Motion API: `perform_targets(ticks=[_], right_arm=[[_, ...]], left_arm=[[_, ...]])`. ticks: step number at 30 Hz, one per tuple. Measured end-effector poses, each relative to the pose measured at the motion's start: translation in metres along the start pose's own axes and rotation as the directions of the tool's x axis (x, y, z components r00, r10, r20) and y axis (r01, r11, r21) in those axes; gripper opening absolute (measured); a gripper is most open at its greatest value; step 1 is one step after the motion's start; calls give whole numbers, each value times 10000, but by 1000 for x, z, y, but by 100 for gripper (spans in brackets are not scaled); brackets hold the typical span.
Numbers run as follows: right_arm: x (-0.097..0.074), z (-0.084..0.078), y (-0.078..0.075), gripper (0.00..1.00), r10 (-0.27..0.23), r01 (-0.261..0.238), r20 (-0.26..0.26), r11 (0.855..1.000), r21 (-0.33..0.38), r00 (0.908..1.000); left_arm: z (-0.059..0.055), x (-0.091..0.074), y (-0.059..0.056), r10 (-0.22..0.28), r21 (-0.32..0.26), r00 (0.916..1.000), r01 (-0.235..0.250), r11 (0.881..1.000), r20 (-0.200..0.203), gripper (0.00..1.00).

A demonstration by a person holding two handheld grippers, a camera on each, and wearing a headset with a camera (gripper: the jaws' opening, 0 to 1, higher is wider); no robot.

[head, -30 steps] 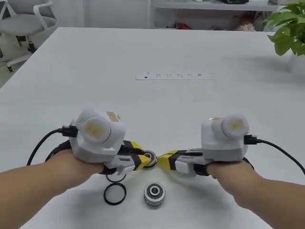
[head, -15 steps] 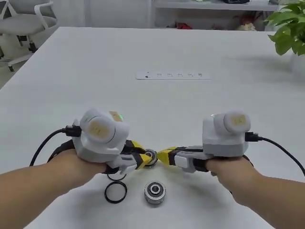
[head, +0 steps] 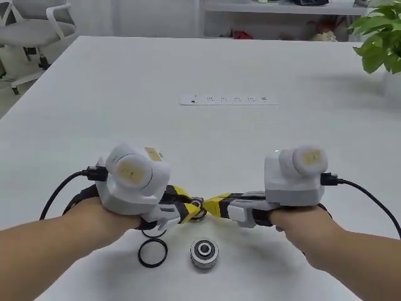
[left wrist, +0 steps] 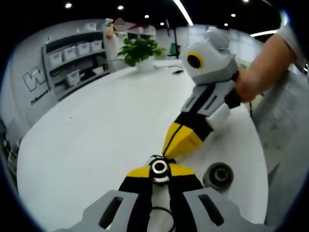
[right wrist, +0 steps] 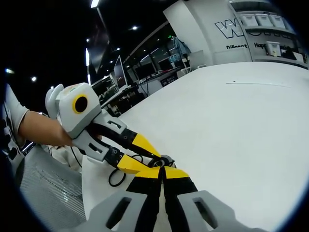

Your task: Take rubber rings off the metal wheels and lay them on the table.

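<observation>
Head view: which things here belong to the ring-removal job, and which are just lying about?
Job: left tool, shut on the held metal wheel; right tool, tips at that wheel; second wheel on the table; loose rubber ring.
Lying about: power strip; plant; office chair.

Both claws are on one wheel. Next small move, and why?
Probably draw the right claw slowly away from the metal wheel, with the left claw holding it firm. The left claw is clamped on the wheel, and the right claw's shut tips meet its rim. I cannot tell whether they have nipped the rubber, so go slow. One ring already lies on the table.
</observation>
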State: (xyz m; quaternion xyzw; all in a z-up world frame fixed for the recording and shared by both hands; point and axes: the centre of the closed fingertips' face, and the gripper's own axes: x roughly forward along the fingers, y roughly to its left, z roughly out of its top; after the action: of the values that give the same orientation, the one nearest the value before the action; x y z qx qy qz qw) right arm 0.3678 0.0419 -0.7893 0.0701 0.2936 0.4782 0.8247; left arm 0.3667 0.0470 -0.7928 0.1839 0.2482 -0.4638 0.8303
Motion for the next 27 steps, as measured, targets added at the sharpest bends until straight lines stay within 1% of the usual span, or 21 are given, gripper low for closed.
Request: perform_targets(ticks=[3, 5, 11, 14, 15, 16, 21, 24, 27], right_arm=[[1, 0, 1, 0, 48, -48, 9, 10000, -5, 10000], [1, 1, 2, 0, 80, -80, 56, 9999, 152, 10000], [1, 1, 3, 0, 171, -171, 61, 9998, 99, 9998], [1, 1, 8, 0, 437, -438, 53, 9990, 127, 9990], [2, 0, 9, 0, 340, -340, 27, 9994, -8, 9994], [2, 0, 9, 0, 379, -379, 22, 9993, 14, 9993], [1, -2, 1, 0, 185, -186, 38, 9996, 228, 9998], [-1, -1, 0, 0, 129, -132, 107, 9994, 327, 9999], [-1, 0, -1, 0, 116, -122, 146, 9991, 416, 9998]], left_arm=[[0, 0, 0, -4, 4, 10000, 4, 10000, 0, 12], [0, 0, 0, 6, 5, 10000, -6, 10000, -1, 12], [0, 0, 0, 9, -6, 10000, -9, 10000, 9, 12], [0, 0, 0, 19, -32, 10000, -19, 10000, 28, 12], [-1, 0, 0, 22, -58, 10000, -22, 10000, 31, 12], [0, 0, 0, 22, -72, 10000, -21, 10000, 44, 12], [0, 0, 1, 42, -143, 9999, -40, 9999, 128, 12], [1, 0, 2, 61, -284, 9998, -55, 9996, 190, 12], [1, 1, 2, 31, -296, 9998, -26, 9996, 173, 13]])
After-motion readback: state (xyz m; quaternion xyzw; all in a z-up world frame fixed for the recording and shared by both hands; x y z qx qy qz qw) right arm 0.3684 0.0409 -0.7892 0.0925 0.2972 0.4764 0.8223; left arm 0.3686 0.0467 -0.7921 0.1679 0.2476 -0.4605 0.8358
